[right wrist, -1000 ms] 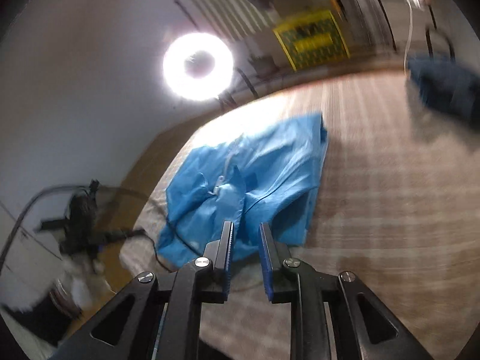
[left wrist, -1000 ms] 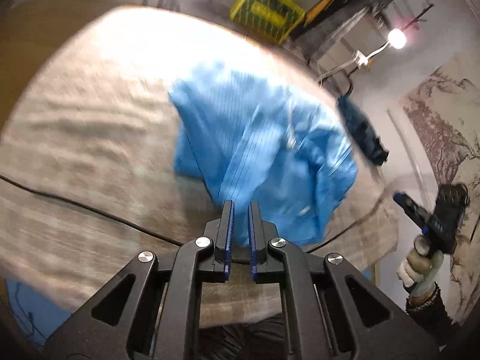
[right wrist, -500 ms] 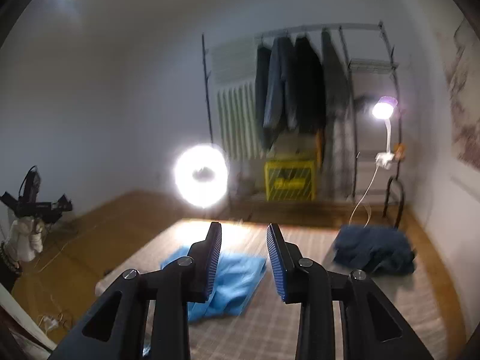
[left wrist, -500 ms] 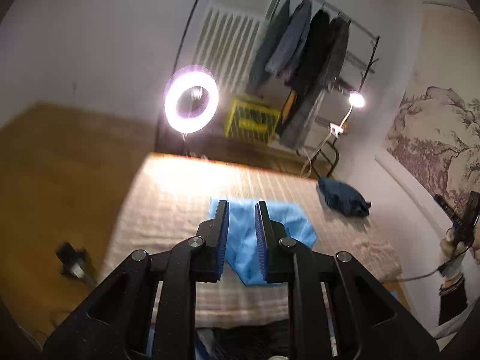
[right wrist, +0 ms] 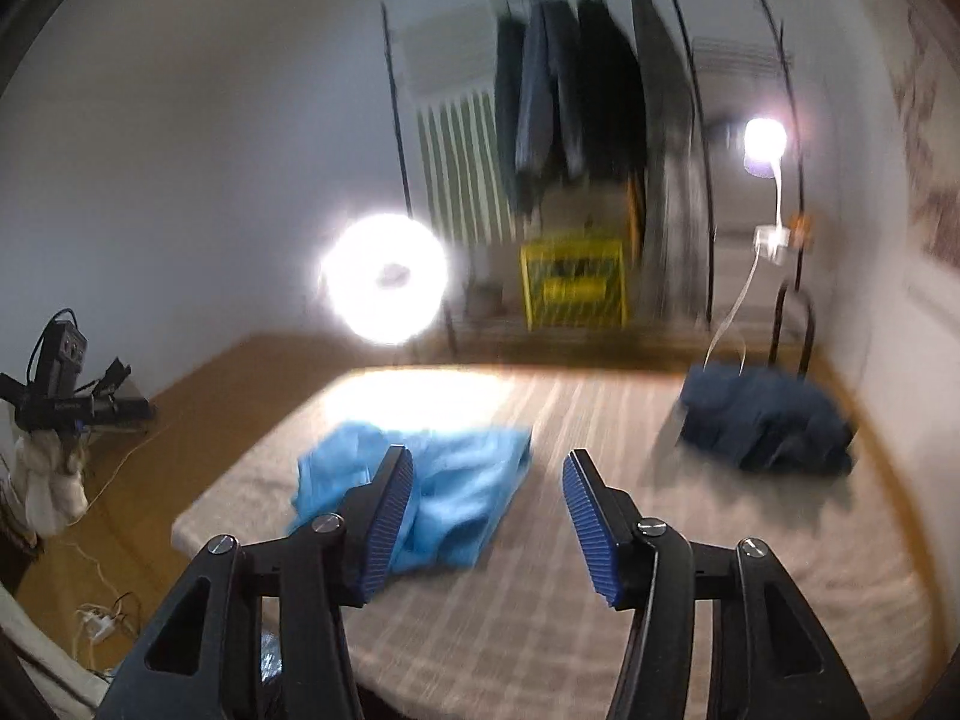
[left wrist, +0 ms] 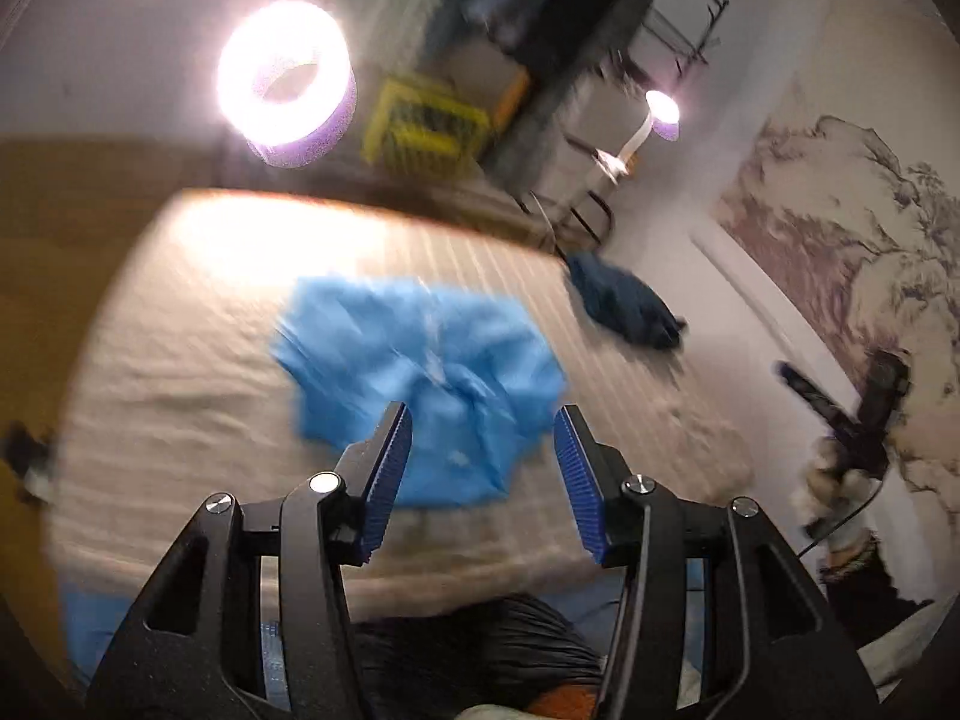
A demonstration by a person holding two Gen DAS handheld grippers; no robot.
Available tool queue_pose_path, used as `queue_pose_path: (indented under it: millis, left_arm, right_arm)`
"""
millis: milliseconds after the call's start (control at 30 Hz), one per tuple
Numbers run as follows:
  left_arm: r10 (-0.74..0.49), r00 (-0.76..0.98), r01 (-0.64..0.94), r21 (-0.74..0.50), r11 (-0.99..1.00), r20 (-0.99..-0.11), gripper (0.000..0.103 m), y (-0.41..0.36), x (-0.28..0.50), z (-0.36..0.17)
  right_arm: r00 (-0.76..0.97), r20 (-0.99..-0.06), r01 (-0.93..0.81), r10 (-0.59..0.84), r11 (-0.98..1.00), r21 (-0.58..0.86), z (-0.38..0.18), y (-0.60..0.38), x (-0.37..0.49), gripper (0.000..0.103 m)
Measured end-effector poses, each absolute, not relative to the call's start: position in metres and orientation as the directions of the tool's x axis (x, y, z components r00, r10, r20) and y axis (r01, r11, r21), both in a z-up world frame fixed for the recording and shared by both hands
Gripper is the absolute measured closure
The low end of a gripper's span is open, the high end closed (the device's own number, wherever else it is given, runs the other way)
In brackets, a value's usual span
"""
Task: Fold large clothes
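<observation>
A light blue garment (left wrist: pixel 420 384) lies crumpled in the middle of a beige striped bed (left wrist: pixel 180 396); the right wrist view shows this garment (right wrist: pixel 456 480) toward the bed's (right wrist: pixel 600 600) left side. My left gripper (left wrist: pixel 480 456) hangs above the near edge of the bed, its jaws opening with nothing between them. My right gripper (right wrist: pixel 487 498) is also raised off the bed, jaws opening and empty. The right gripper (left wrist: pixel 840 402) appears at the right edge of the left wrist view, and the left gripper (right wrist: pixel 66 390) at the left edge of the right wrist view.
A dark blue garment (right wrist: pixel 762 420) lies bunched at the bed's far right corner. Beyond the bed stand a lit ring light (right wrist: pixel 387 279), a yellow crate (right wrist: pixel 573 285), a rack of hanging clothes (right wrist: pixel 570 108) and a lamp (right wrist: pixel 765 141). Wooden floor lies to the left.
Both grippers have risen away from the blue garment and their jaws have spread from nearly shut to open. The garment stays on the bed, farther from both cameras.
</observation>
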State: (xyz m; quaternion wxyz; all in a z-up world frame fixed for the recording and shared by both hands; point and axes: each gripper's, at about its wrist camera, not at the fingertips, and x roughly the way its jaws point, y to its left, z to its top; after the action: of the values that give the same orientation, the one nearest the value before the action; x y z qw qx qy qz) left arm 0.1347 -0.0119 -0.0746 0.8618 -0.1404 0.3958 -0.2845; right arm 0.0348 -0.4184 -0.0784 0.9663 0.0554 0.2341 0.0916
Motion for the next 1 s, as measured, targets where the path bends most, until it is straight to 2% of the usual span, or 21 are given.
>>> queue_pose_path:
  millis: [167, 267, 400, 567, 667, 700, 733, 767, 800, 833, 900, 1000]
  left_arm:
    - [-0.635, 0.413, 0.385, -0.507, 0.771, -0.653, 0.053, -0.084, 0.157, -0.148]
    - [-0.645, 0.351, 0.388, -0.522, 0.76, -0.678, 0.053, -0.116, 0.169, -0.181]
    - [-0.571, 0.299, 0.393, -0.447, 0.804, -0.764, 0.053, -0.157, 0.183, -0.229]
    - [-0.495, 0.29, 0.414, -0.359, 0.837, -0.819, 0.053, -0.184, 0.188, -0.262]
    - [-0.439, 0.318, 0.446, -0.276, 0.851, -0.84, 0.055, -0.194, 0.184, -0.269]
    - [-0.421, 0.328, 0.459, -0.247, 0.853, -0.846, 0.058, -0.199, 0.183, -0.27]
    - [-0.397, 0.341, 0.47, -0.211, 0.857, -0.852, 0.071, -0.202, 0.181, -0.27]
    - [-0.375, 0.352, 0.48, -0.179, 0.859, -0.858, 0.09, -0.205, 0.181, -0.271]
    - [-0.365, 0.357, 0.488, -0.161, 0.858, -0.86, 0.098, -0.206, 0.181, -0.271]
    - [-0.368, 0.353, 0.496, -0.162, 0.853, -0.86, 0.099, -0.206, 0.181, -0.271]
    - [-0.374, 0.36, 0.517, -0.15, 0.842, -0.855, 0.103, -0.206, 0.179, -0.266]
    - [-0.386, 0.381, 0.547, -0.132, 0.827, -0.84, 0.103, -0.199, 0.173, -0.251]
  right_arm:
    - [0.804, -0.516, -0.164, 0.294, 0.945, 0.282, -0.149, -0.42, 0.08, 0.052]
    - [0.769, -0.548, -0.186, 0.328, 0.936, 0.3, -0.175, -0.415, 0.095, 0.051]
    - [0.711, -0.588, -0.219, 0.386, 0.916, 0.336, -0.202, -0.406, 0.117, 0.051]
    - [0.629, -0.606, -0.237, 0.488, 0.862, 0.448, -0.232, -0.396, 0.158, 0.051]
    - [0.565, -0.641, -0.235, 0.519, 0.846, 0.479, -0.252, -0.383, 0.186, 0.058]
    - [0.547, -0.654, -0.232, 0.524, 0.845, 0.482, -0.258, -0.379, 0.193, 0.059]
    - [0.526, -0.668, -0.229, 0.527, 0.844, 0.485, -0.265, -0.374, 0.2, 0.064]
    - [0.513, -0.677, -0.226, 0.527, 0.844, 0.486, -0.27, -0.37, 0.205, 0.068]
    - [0.49, -0.691, -0.221, 0.532, 0.842, 0.492, -0.277, -0.366, 0.211, 0.076]
    - [0.48, -0.694, -0.219, 0.536, 0.84, 0.497, -0.28, -0.364, 0.213, 0.087]
    - [0.465, -0.693, -0.215, 0.551, 0.83, 0.515, -0.283, -0.36, 0.218, 0.102]
    - [0.475, -0.673, -0.208, 0.567, 0.815, 0.541, -0.276, -0.362, 0.218, 0.103]
